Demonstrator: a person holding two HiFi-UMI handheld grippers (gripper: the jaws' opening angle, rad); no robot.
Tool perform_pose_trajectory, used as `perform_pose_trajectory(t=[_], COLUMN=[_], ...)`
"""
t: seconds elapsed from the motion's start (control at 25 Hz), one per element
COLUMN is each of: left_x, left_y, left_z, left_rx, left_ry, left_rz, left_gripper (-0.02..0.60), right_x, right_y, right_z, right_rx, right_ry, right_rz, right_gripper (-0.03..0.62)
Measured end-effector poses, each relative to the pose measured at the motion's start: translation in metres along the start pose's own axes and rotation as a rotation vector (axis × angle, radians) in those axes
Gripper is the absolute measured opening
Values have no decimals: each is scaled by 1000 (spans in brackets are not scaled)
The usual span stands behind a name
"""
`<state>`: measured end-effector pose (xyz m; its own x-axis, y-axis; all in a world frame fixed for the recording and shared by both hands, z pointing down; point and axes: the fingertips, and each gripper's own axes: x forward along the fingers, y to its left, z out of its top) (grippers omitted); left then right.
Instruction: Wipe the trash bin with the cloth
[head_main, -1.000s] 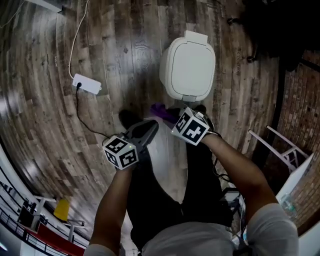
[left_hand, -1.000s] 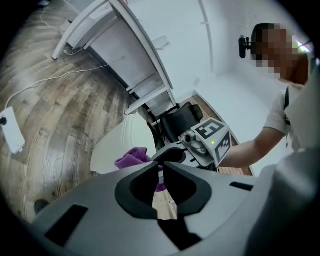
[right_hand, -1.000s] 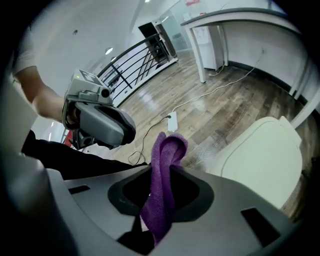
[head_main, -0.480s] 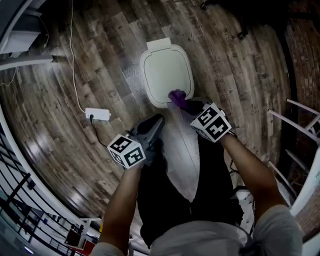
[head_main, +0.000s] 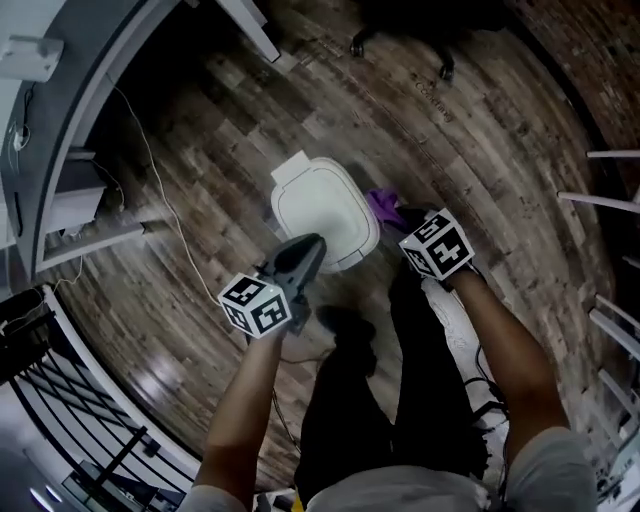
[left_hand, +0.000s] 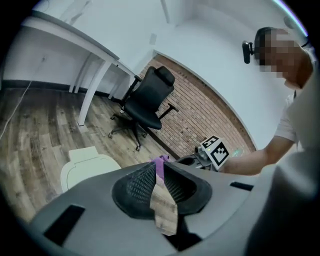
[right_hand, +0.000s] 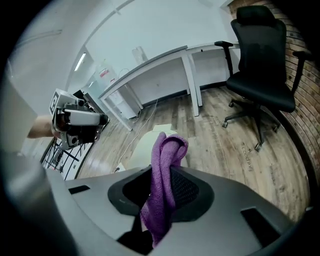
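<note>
The white trash bin (head_main: 322, 212) stands on the wood floor with its lid closed. It also shows low in both gripper views, as the trash bin (left_hand: 85, 167) and the trash bin (right_hand: 145, 145). My right gripper (head_main: 405, 222) is shut on the purple cloth (head_main: 383, 204) and hangs just off the bin's right edge. In its own view the cloth (right_hand: 162, 185) bulges up out of the right gripper (right_hand: 162, 170). My left gripper (head_main: 303, 252) is shut and holds nothing, with its tips over the bin's near edge. The left gripper (left_hand: 157, 172) shows only a thin slit.
A black office chair (right_hand: 260, 55) stands beyond the bin; it also appears as the chair (left_hand: 147, 97). White desks (right_hand: 165, 62) run along the wall. A white cable (head_main: 165, 210) trails over the floor left of the bin. The person's dark-trousered legs (head_main: 400, 400) stand close behind the bin.
The head view has swung, so the bin sits farther up and left. My right gripper has carried the cloth from the lid's near edge to the bin's right side. The left gripper stays shut.
</note>
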<state>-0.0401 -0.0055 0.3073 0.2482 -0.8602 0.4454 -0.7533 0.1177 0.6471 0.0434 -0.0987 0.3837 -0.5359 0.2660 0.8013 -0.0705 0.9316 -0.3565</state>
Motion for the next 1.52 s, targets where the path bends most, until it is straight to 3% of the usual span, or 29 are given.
perform_pose_trajectory(t=[0.28,0.56,0.88,1.04,1.16,1.32,1.52], left_x=[33,79,135,169,170,175,175], left_y=[33,53,109,143,158,179,199], left_z=[41,105,141,145,131,137,134], left_rx=[120,234,369,404,406,429,396], left_ry=[128,195,317,377,464,496,499], left_rz=[143,182,50,-61,-143,-202,-211], left_gripper=[34,34,34,34,34,34,34], right_x=[-10,-17,31,73,106,140,181], right_y=[-46,-90,-111,-131,-121,-123,-133], right_z=[5,34,57,64,69,99,133], right_rx=[63,157,285,429,537,542,558], right_ry=[-35,-86,-102,-101,-89,-83,-65], right_rz=[56,59,8,-50,-63,-60,3], right_gripper=[100,100,101,101,100,101,100])
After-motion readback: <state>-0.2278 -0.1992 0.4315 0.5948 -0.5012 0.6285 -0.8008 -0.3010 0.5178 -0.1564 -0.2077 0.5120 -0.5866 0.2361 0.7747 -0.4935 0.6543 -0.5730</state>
